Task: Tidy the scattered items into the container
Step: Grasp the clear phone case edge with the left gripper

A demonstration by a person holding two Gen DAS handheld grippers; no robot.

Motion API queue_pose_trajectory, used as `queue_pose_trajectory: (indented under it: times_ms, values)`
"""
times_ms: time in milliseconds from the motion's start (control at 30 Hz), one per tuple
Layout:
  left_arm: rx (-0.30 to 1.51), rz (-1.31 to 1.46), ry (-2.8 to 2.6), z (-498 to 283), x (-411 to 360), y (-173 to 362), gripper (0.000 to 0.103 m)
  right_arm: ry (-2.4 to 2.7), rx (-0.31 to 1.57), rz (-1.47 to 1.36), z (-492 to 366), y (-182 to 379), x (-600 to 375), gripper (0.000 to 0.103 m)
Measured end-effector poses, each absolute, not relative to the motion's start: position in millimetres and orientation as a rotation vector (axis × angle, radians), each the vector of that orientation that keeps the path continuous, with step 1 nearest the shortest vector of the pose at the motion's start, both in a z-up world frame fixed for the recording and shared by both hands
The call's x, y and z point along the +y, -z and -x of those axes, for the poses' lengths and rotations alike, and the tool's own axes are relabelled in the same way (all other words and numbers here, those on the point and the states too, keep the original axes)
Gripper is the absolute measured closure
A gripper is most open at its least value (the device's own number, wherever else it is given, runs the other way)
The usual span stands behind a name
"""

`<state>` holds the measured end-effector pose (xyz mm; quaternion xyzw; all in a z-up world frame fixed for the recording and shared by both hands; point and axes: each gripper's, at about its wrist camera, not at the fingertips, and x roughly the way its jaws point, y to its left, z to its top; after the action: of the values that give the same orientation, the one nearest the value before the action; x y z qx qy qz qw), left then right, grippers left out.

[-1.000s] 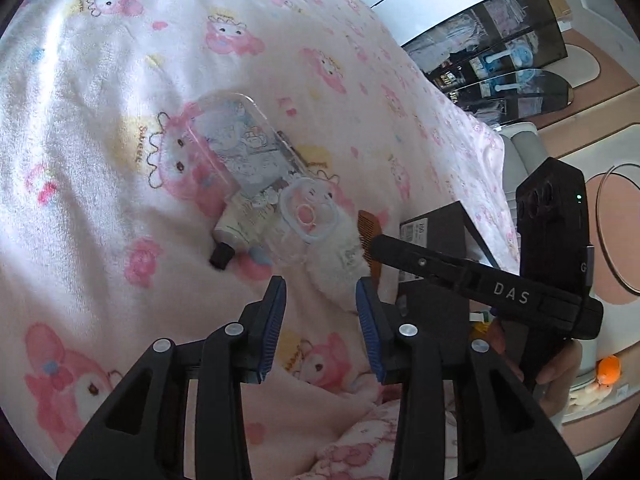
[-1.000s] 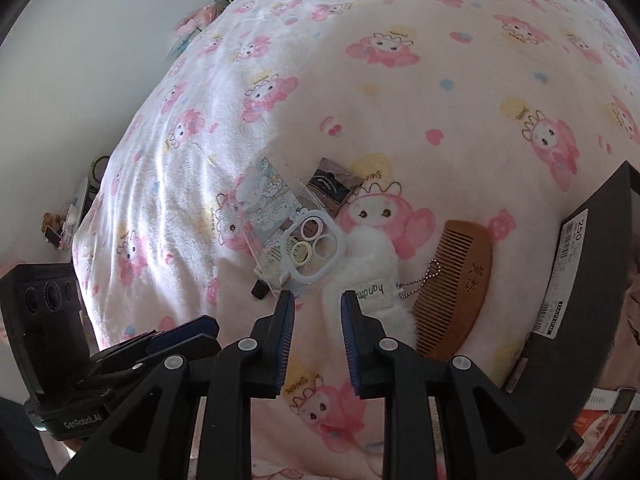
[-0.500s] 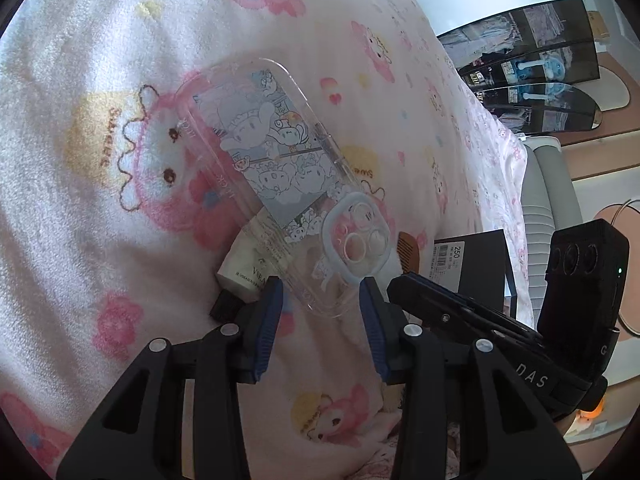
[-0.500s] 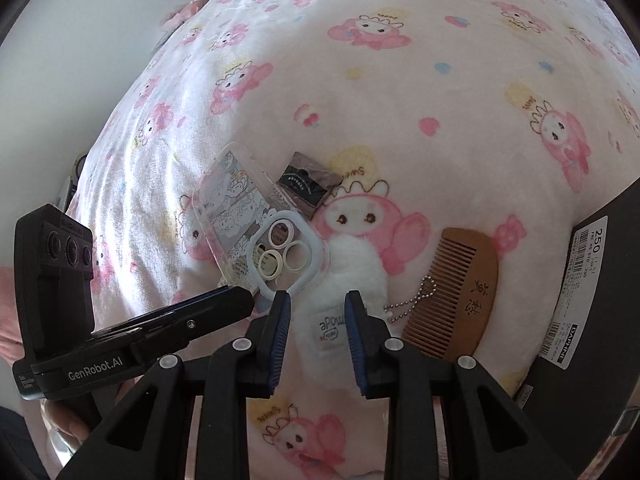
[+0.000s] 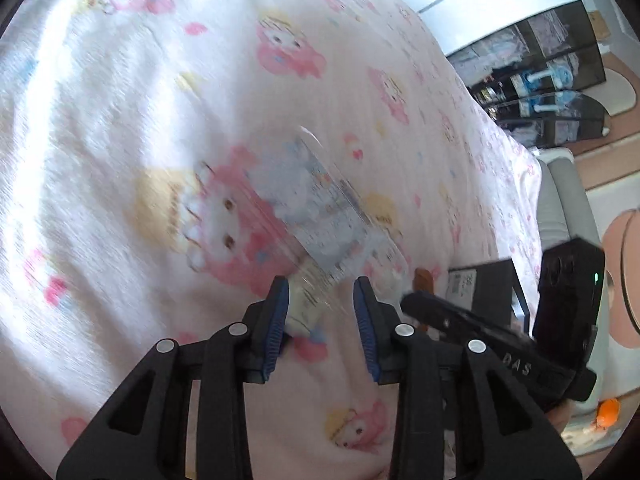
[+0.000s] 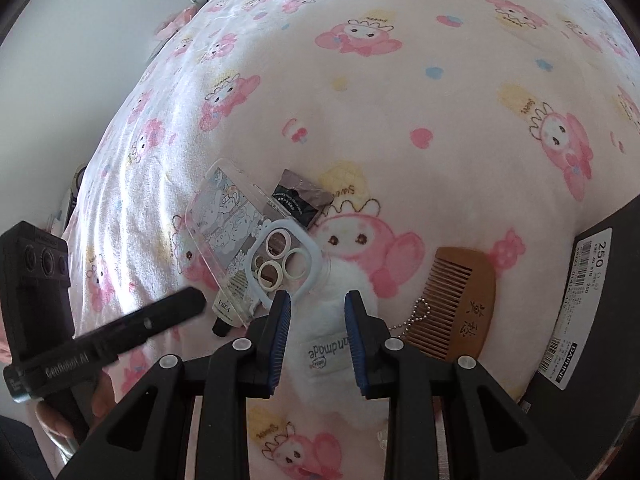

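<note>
A clear cartoon phone case [image 6: 240, 236] lies on the pink blanket, partly over a small cream tube [image 6: 226, 312] with a black cap. A dark sachet [image 6: 302, 198], a white fluffy pouch [image 6: 324, 320] with a bead chain and a wooden comb [image 6: 460, 304] lie beside it. The black box [image 6: 600, 300] stands at the right. My left gripper [image 5: 320, 300] is open, its tips at the near end of the phone case [image 5: 320, 216] and tube [image 5: 302, 300]. My right gripper [image 6: 316, 308] is open, straddling the white pouch.
The pink cartoon blanket [image 6: 400, 100] covers the whole bed. The black box also shows in the left wrist view [image 5: 480, 284], past the right gripper's body. Shelves and a grey unit [image 5: 560, 200] stand beyond the bed's far edge.
My left gripper has moved forward over the tube and case end; its view is blurred with motion. My right gripper has advanced over the white pouch and its jaws have opened wider.
</note>
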<state>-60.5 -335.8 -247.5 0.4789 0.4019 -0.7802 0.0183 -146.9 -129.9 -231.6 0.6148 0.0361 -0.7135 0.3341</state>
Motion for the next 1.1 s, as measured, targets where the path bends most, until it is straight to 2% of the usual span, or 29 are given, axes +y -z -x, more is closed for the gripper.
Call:
queue_pose_trajectory:
  times_ms: [200,367,633,800,933,1100]
  values:
    - [1.164,-1.343,2.365,97.1,-378.8,257.4,0.068,1.816,0.097,-1.617,149.1,243.7,-142.0,0.079]
    - [1.116,-1.391,2.392,121.3,-376.8,267.4,0.068,1.789,0.060,-1.619,152.6,246.4,-144.5,0.079]
    - [1.007,-1.522,2.365,79.4,-344.1,250.4,0.067,1.844,0.052,-1.600,155.6,237.9,-133.3,0.075]
    - [1.082,-1.471,2.345,29.9,-336.4,246.5,0.063,1.822,0.075,-1.591,148.7,238.4,-133.8,0.073]
    - [1.177,-1.456,2.276,32.6,-353.2,268.3,0.063,1.752,0.118,-1.654,139.7,259.5,-146.7,0.072]
    - [1.155,-1.464,2.289,22.9,-337.3,271.3,0.060,1.721,0.143,-1.651,138.2,259.3,-149.7,0.069]
